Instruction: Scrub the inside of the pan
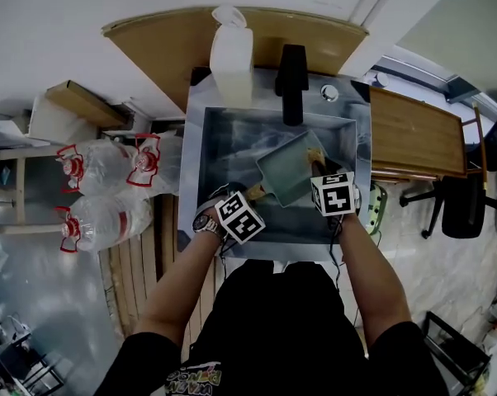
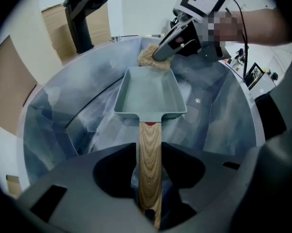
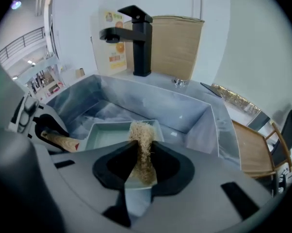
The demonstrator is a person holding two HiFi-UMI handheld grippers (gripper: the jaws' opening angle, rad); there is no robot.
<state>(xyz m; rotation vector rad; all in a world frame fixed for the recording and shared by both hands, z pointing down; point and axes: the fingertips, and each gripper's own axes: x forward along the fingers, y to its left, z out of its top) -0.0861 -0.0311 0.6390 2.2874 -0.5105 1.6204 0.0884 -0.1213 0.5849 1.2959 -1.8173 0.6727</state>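
The left gripper (image 2: 149, 176) was clamped on the pan's handle (image 2: 150, 149), a flat, straight bar of pale wood with clear grain and a small red mark where it met the metal. Beyond it the pan (image 2: 148, 93) was a shallow rectangle in matte grey-green, with low upright walls and a flat floor. It was held inside the sink (image 2: 223, 125), open side up. Its long axis ran from the left gripper away towards the back wall; in the head view that line slanted from lower left to upper right. The right gripper (image 3: 142, 166) was shut on a scrubber (image 3: 143, 147), a rough tan wad of loose fibres whose free end sat at the pan's short rim opposite the handle. Round the pan the basin's smooth steel walls stood off on both long sides, leaving free room. The black, square-edged faucet (image 2: 83, 13) rose from the back ledge, well apart from the pan.
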